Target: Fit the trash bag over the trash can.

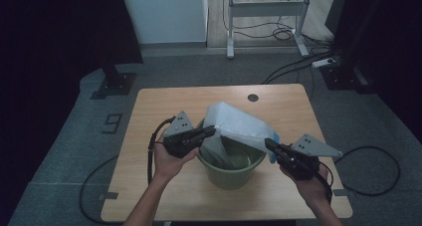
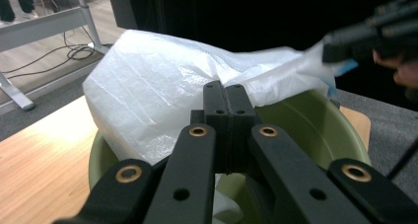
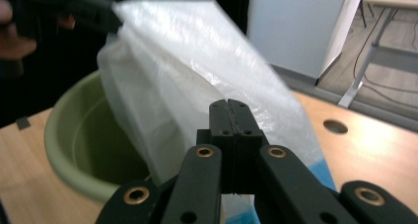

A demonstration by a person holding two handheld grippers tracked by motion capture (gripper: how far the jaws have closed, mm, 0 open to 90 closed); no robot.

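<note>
Nearest the lens, two bare forearms rising from the bottom edge of the high view, each hand wrapped round a black two-jaw tool. Left hand (image 1: 169, 162) first, at the near left side of a round olive-green plastic bucket (image 1: 231, 175). Left gripper (image 1: 211, 132) angled rightward and slightly away, grey three-cornered plate on top, black cable looping off its back toward the table's near edge. Jaws pressed fully together in the left gripper view, pinching the left edge of a translucent white plastic bag (image 1: 238, 124) with a blue band at one end.

Centre next: bucket upright on the light wooden tabletop (image 1: 149, 111), near the person's side. Bag stretched taut above the bucket's mouth, peaked toward the far side, lower folds hanging down inside the green wall. Small round hole (image 1: 253, 97) in the tabletop beyond the bag, near the far edge.

Right side last: right gripper (image 1: 270, 145) angled leftward, grey plate on top, held by the right hand (image 1: 309, 182). Jaws closed tight in the right gripper view, clamped on the bag's right edge just by the blue band. Bag pulled between the two tools.

Beyond the table: grey floor, black cables, white metal desk legs (image 1: 266, 9).
</note>
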